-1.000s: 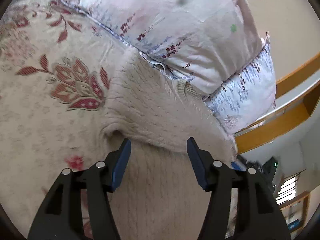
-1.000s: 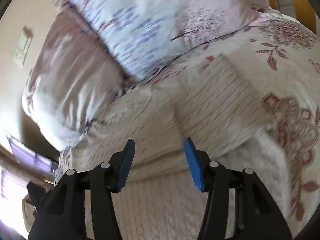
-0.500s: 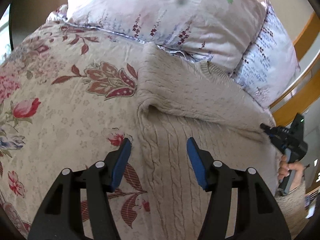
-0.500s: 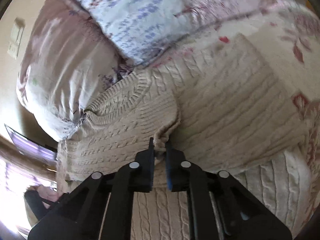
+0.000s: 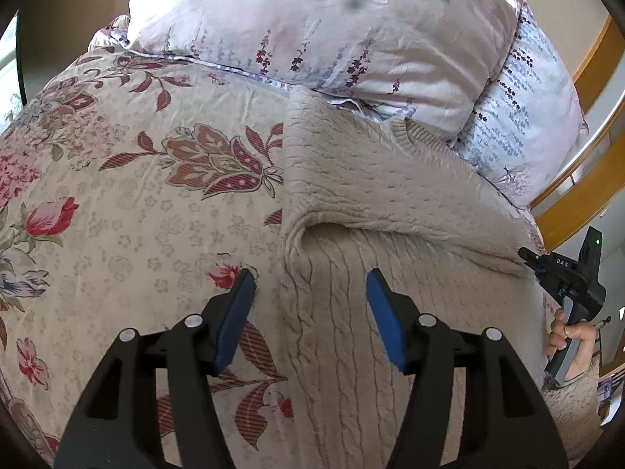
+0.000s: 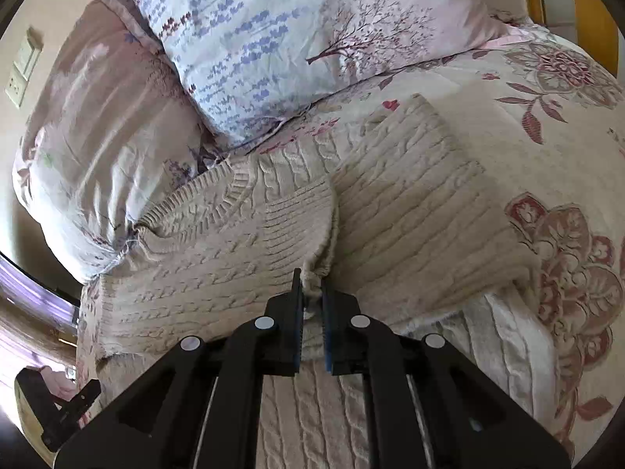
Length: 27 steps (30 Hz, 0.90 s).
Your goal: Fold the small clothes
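Note:
A beige cable-knit sweater (image 5: 390,195) lies on the floral bedspread (image 5: 117,215), its upper part folded over the body, collar against the pillows. My left gripper (image 5: 310,285) hovers open over the sweater's left edge, pads clear of the knit. In the right wrist view the sweater (image 6: 410,215) fills the middle, and my right gripper (image 6: 311,285) is shut on a bunched bit of the folded layer's edge. The right gripper (image 5: 562,273) also shows at the sweater's right edge in the left wrist view, held by a hand (image 5: 574,332).
A pink floral pillow (image 5: 312,27) and a blue-print pillow (image 5: 527,117) lean behind the sweater's collar. A wooden bed frame (image 5: 578,203) runs along the right. Bedspread (image 6: 547,129) stretches beyond the sweater on both sides.
My right gripper went from open above the sweater to shut on the fold's edge. The left wrist view rolled and drew back, showing more bedspread; its gripper stayed open.

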Each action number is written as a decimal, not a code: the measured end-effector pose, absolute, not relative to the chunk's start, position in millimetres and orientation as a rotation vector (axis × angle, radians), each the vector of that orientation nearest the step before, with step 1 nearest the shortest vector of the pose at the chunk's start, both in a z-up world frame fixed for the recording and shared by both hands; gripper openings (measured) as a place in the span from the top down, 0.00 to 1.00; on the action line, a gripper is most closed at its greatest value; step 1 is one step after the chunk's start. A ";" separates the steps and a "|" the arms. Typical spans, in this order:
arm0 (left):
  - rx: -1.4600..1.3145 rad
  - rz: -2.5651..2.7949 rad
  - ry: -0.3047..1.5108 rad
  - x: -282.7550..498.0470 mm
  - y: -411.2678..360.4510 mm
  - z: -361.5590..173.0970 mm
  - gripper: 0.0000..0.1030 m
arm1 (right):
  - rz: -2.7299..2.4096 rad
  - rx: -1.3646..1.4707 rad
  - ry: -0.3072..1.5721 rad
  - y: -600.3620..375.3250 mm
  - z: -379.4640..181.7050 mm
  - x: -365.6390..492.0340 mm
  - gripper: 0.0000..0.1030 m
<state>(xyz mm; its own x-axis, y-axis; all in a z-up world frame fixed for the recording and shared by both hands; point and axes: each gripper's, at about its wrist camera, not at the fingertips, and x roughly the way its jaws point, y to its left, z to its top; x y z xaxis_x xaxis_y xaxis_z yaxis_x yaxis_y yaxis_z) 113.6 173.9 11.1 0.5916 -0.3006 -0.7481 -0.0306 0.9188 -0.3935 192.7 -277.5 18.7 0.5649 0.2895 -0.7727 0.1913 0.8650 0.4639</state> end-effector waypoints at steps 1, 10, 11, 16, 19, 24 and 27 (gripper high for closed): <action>-0.388 -0.164 0.931 114.0 173.9 11.1 0.41 | 0.061 0.541 0.976 -277.2 20.6 191.5 0.92; -0.382 -0.176 0.925 113.9 172.1 11.5 0.38 | 0.014 0.417 0.885 -273.4 45.1 182.4 0.65; -0.384 -0.178 0.925 114.0 172.1 11.6 0.37 | 0.037 0.415 0.886 -272.5 45.5 182.1 0.65; -0.388 -0.182 0.913 112.1 171.6 11.4 0.36 | 0.136 0.372 1.013 -255.7 20.0 192.7 0.54; -0.426 -0.197 0.909 107.3 175.5 11.5 0.36 | 0.148 0.317 1.018 -249.8 25.3 187.0 0.53; -0.529 -0.268 0.913 93.4 181.9 9.3 0.36 | 0.210 0.468 1.003 -284.8 40.3 164.9 0.50; -0.590 -0.309 0.914 80.5 184.5 6.8 0.37 | 0.188 0.508 1.006 -312.5 46.8 147.7 0.50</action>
<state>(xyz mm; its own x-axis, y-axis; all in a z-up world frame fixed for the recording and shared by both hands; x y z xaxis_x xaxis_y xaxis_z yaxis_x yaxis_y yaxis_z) 80.5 184.5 6.8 0.5818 -0.4897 -0.6493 0.0053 0.8007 -0.5991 147.7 -312.5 46.8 0.5310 0.3787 -0.7581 0.0790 0.8686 0.4892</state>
